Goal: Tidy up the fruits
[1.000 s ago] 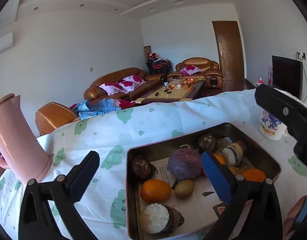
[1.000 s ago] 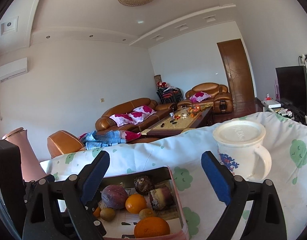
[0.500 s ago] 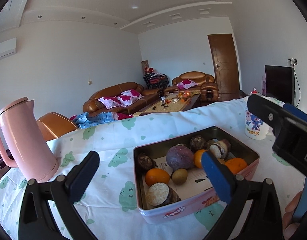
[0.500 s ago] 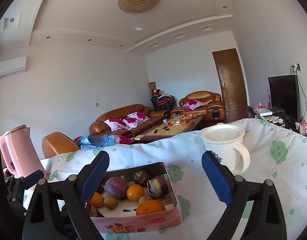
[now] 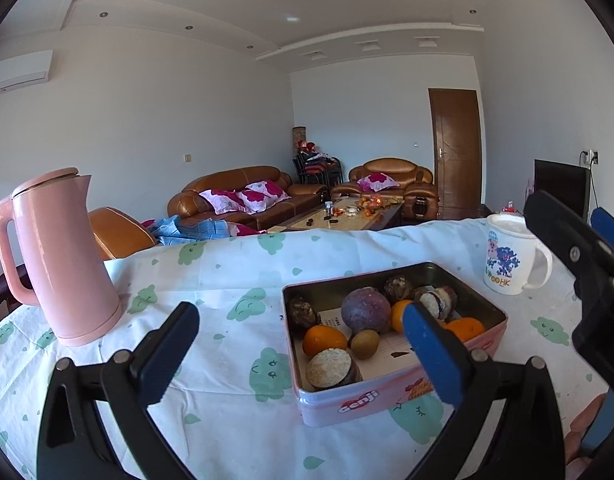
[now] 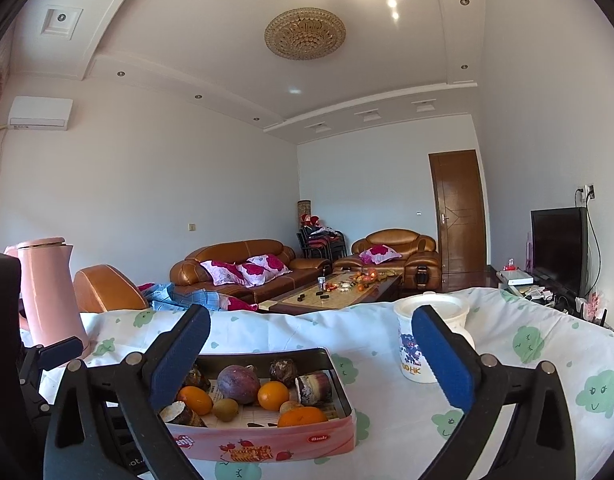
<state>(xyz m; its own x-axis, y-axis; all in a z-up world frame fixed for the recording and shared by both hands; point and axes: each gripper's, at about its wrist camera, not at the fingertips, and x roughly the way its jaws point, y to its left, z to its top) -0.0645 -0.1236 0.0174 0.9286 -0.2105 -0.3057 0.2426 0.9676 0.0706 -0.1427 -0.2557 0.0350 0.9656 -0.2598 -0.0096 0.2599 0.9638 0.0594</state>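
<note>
- Your left gripper and right gripper are both spread wide, nothing between the fingers, held above the tablecloth.
- Just ahead: the pink tin holds all visible fruit: oranges, purple fruit, kiwi, cut pieces.
- This fits either sorting about to start or fruit already gathered. No move is settled.
- Farther back: kettle, mug.

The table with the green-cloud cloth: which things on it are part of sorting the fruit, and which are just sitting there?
Part of the job:
- pink tin
- oranges
- purple fruit
- kiwi
- cut taro pieces
- left claw and right claw, both open and empty

Just sitting there:
- pink kettle
- white mug
</note>
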